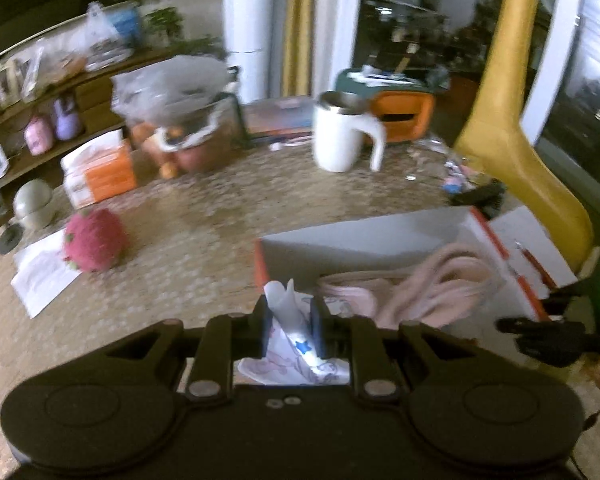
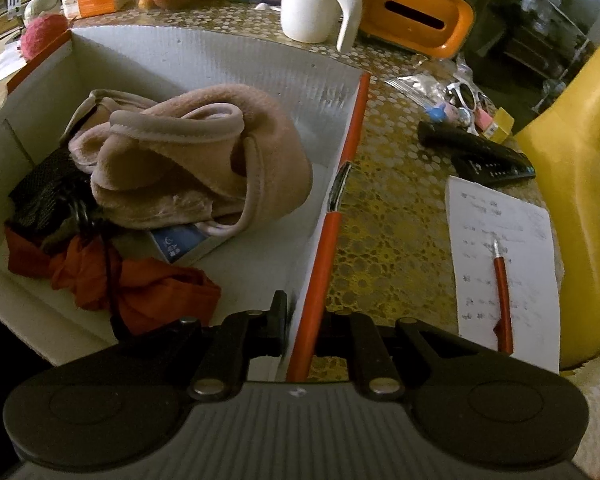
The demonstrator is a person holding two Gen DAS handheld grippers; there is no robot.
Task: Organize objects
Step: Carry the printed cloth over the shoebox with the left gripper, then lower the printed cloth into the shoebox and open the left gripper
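L claw [image 1: 288,326] pinches crumpled white printed cloth [image 1: 290,354] near open orange-edged white cardboard box [image 2: 332,236]; R claw [image 2: 302,330] clamped on box's right wall.

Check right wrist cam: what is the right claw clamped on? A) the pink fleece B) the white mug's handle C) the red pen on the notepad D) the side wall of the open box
D: the right claw straddles the orange-edged wall of the box, one finger inside and one outside, while mug, pen and fleece lie clear of it.
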